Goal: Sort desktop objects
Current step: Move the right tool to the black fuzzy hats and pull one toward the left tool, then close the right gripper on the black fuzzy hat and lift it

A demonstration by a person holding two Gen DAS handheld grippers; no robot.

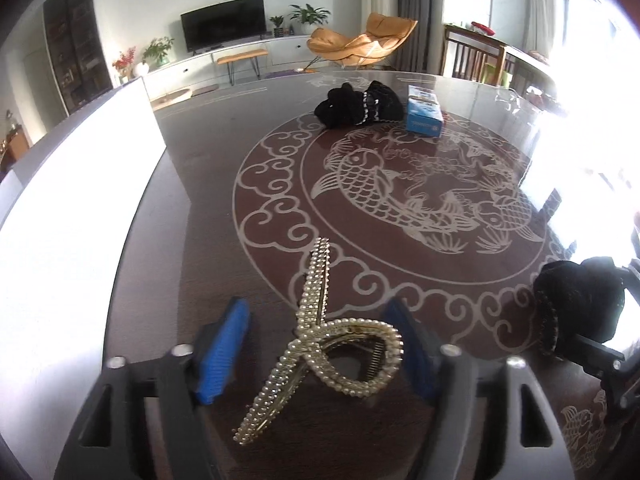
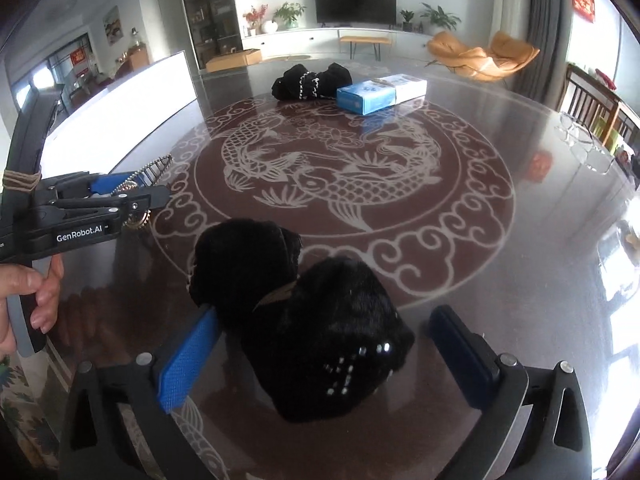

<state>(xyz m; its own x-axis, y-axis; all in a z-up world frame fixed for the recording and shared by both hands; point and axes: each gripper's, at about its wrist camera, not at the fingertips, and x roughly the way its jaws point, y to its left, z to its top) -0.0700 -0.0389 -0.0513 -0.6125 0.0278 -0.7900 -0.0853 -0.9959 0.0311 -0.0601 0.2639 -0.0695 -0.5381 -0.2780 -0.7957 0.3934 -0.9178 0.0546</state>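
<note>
Left wrist view: pearl hair clip lies on the desk between the left gripper fingers, seemingly untouched. Beside it, the right gripper gapes around a black scrunchie.

A pearl hair clip, gold-framed and shaped like a crossed ribbon loop, lies on the dark table with one long tail pointing away. A black furry hair bow with small sparkling stones at one end lies nearby. At the far side, a second black bow rests touching a blue and white box.
</note>
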